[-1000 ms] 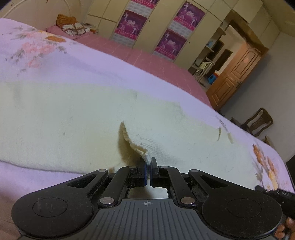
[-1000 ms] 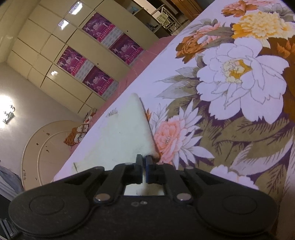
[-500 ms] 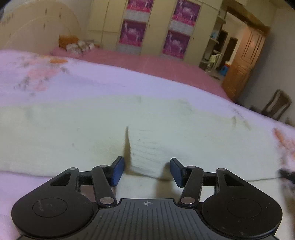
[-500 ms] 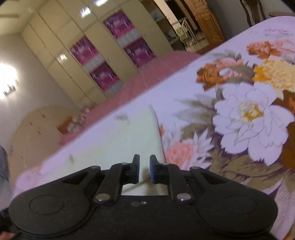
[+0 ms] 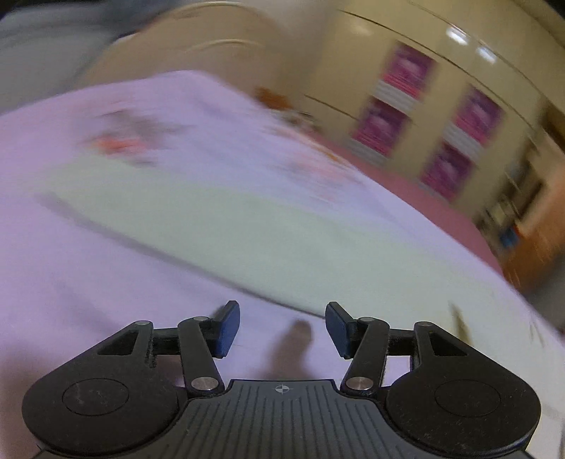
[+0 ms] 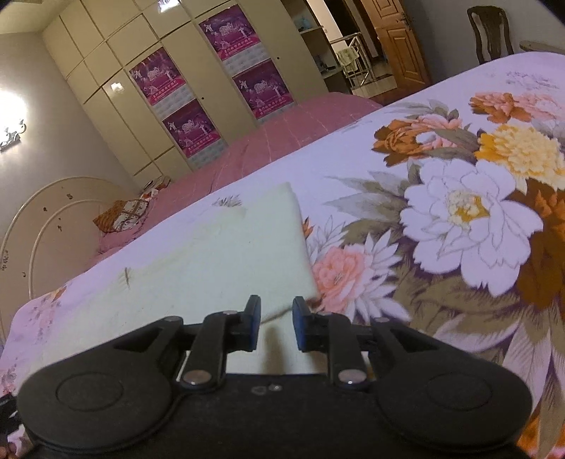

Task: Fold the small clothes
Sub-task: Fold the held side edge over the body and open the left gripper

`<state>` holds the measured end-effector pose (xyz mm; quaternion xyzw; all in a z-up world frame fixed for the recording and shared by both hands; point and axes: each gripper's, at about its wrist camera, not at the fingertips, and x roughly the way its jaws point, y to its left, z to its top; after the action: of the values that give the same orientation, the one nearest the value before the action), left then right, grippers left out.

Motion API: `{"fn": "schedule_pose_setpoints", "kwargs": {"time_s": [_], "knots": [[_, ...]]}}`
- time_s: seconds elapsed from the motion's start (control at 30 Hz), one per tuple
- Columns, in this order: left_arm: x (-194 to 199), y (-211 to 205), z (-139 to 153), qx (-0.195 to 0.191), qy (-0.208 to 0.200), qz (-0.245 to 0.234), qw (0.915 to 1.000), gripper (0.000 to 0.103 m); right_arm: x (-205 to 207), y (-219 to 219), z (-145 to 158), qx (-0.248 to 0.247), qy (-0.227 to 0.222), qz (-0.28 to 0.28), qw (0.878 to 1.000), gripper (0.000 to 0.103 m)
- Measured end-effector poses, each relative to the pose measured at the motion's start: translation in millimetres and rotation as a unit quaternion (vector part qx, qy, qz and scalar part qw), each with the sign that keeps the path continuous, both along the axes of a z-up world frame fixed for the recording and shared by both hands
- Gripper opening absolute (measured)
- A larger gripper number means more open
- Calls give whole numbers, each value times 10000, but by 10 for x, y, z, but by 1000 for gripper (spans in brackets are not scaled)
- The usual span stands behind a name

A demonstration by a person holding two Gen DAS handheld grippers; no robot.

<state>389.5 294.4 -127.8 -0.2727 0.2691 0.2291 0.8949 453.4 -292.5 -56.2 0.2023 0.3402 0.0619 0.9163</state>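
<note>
A pale cream cloth (image 5: pixel 247 226) lies flat in a long band on the floral bedspread (image 5: pixel 106 282); the left wrist view is motion-blurred. My left gripper (image 5: pixel 282 328) is open and empty, just in front of the cloth's near edge, over bare bedspread. In the right wrist view the cloth (image 6: pixel 219 254) lies flat with its right end straight. My right gripper (image 6: pixel 276 326) is open and empty, with the cloth's near right corner between and just beyond its fingertips.
The bedspread has large printed flowers (image 6: pixel 466 219) right of the cloth. A pink quilt (image 6: pixel 282 134) covers the far side of the bed. Beyond stand a headboard (image 6: pixel 46 226), wardrobes with purple posters (image 6: pixel 226 70), a wooden door (image 6: pixel 399 39) and a chair (image 6: pixel 489 28).
Both grippers have opened and let go of the cloth. The left gripper has pulled back and swung left off the cloth. The cloth now lies flat, its raised fold gone.
</note>
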Motion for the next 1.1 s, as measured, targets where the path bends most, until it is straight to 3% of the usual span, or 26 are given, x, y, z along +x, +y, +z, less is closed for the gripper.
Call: {"fn": "schedule_pose_setpoints", "kwargs": {"time_s": [0.17,0.27,0.3,0.5,0.63,0.7,0.83,0.97,1.1], "knots": [[-391,715,-143,-771,-615,923,9908,54,-16,192,-23,51,112,158,9998,21],[-511,1033,-322,-1424,-1223,1242,9743,53,11,325,4,75,134,271,9995,21],[-515,1070,-357,-1507,-1284,1331,9711,45,27,362,20,87,131,301,9994,21],[-452,1339,-518,-1820,-1515,1728,9561,25,134,522,112,38,50,436,9990,21],[-426,1441,-570,-1968,-1598,1812,9502,18,192,556,112,11,70,467,9989,22],[-376,1463,-575,-1941,-1511,1809,9522,8,213,565,100,22,99,460,9989,22],[-331,1403,-448,-1582,-1277,1616,9657,3,222,588,81,63,137,451,9989,22],[-257,1132,-174,-1056,-1380,972,9800,3,208,600,84,77,120,469,9988,22],[32,648,98,-712,-1499,93,9861,3,205,573,60,138,134,424,9989,22]]}}
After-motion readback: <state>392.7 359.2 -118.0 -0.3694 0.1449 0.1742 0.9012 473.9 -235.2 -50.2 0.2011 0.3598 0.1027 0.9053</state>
